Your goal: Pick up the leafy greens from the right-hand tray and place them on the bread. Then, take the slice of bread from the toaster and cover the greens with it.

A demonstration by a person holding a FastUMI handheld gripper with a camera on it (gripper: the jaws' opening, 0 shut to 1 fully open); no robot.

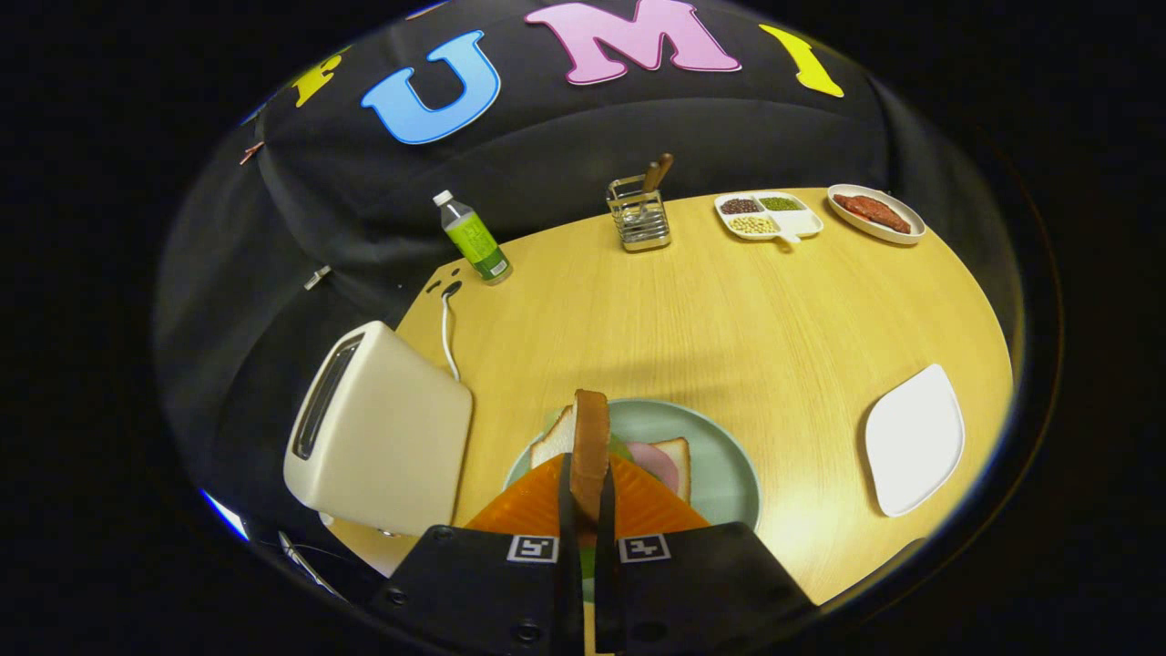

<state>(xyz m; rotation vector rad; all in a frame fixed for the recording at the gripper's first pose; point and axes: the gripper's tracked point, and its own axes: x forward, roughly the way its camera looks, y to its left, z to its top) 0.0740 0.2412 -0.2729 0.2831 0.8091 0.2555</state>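
— Holding a bread slice (590, 437) edge-on, the hand-held gripper (588, 497) has its two fingers nearly closed, one pressing on each face of the slice, which stands upright between them.

— And where is that over the desk (729, 310)?

— Above a pale green plate (720, 456) that sits just ahead of the fingers. On the plate lies the lower bread (556, 437), with a bit of greens (621, 446) showing on it and a pink round slice (658, 463) beside that, toward the right finger. Another bread edge (679, 465) shows on the far right of the stack. The fingers hide much of the stack, so how the greens lie I cannot tell.

— The toaster (383, 428)?

— Left of the fingers, near the plate, its slot facing up and left. Its white cord (446, 337) runs away from it toward the desk's far left corner, where a bottle (474, 239) with a green label stands.

— What about the right side?

— A white tray (914, 439) lies well to the right of the fingers, apart from the plate.

— And farther off?

— Well beyond the fingers, at the far edge, stands a metal caddy (639, 214) with a wooden handle sticking out. Right of it is a divided dish (770, 216) of beans and grains, then an oval plate (876, 214) holding something reddish brown.
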